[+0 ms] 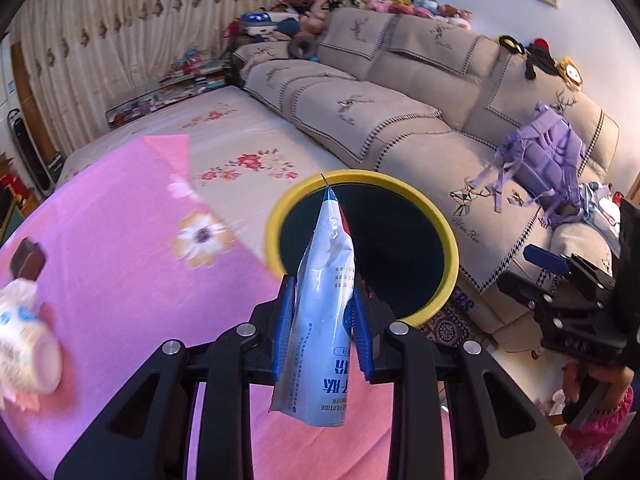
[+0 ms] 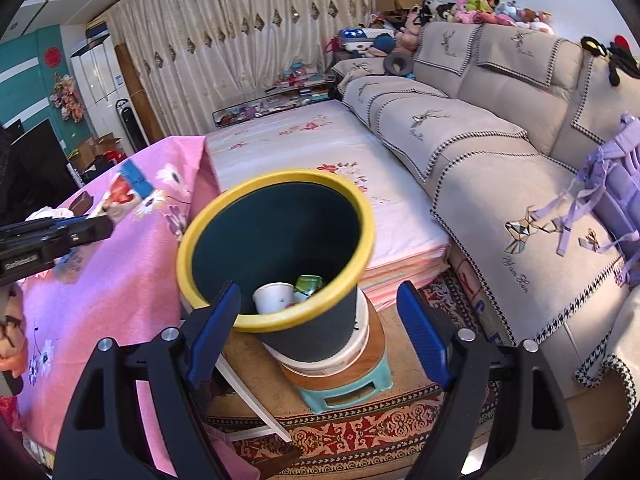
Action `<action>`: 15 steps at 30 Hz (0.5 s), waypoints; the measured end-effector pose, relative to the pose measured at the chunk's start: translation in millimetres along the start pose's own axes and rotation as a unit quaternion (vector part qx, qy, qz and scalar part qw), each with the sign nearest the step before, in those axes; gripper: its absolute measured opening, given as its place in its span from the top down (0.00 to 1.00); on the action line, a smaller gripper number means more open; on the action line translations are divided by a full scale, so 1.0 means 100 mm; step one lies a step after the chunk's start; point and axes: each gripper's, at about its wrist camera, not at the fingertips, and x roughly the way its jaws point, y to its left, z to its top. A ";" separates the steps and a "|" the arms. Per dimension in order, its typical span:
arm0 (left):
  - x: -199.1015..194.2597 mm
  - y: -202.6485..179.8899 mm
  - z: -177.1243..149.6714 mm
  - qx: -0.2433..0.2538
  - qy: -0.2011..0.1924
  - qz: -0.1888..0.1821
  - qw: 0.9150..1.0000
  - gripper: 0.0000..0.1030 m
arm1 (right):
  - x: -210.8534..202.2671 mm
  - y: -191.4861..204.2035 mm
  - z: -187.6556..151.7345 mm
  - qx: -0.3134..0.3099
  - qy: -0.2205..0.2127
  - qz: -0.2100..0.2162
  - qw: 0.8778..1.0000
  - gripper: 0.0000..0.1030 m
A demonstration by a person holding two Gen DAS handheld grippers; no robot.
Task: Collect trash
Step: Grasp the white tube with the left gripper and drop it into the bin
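Observation:
My left gripper (image 1: 324, 292) is shut on a white and blue foil packet (image 1: 326, 332), which stands up between the blue pads. The packet's tip reaches over the dark mouth of a dark green bin with a yellow rim (image 1: 276, 220), just past the pink table's edge. In the right wrist view the bin (image 2: 188, 240) stands close in front of my right gripper (image 2: 318, 288), which is open with nothing between its fingers. A paper cup (image 2: 274, 296) and a green wrapper (image 2: 308, 284) lie inside the bin. The left gripper (image 2: 80, 228) shows at the left edge.
The bin stands on a white tub on a turquoise stool (image 2: 344, 392) on a patterned rug. A pink floral cloth (image 1: 120, 280) covers the table, bearing a tipped mug (image 1: 28, 360) and a small brown box (image 1: 28, 260). Beyond lie a floral mattress (image 2: 300, 140) and a beige sofa (image 1: 400, 128) with a purple backpack (image 1: 548, 160).

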 end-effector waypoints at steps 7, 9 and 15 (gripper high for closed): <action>0.73 -0.25 0.32 0.014 0.031 -0.010 0.999 0.71 | 0.00 -0.29 -0.06 0.027 0.005 -0.011 1.000 0.26; 0.88 -0.30 0.38 0.018 0.035 -0.007 0.999 0.68 | 0.00 -0.35 -0.08 0.032 0.006 -0.013 0.999 0.26; 1.04 -0.26 0.43 0.003 0.036 -0.001 0.999 0.46 | 0.01 -0.39 -0.10 0.038 0.007 -0.011 0.999 0.26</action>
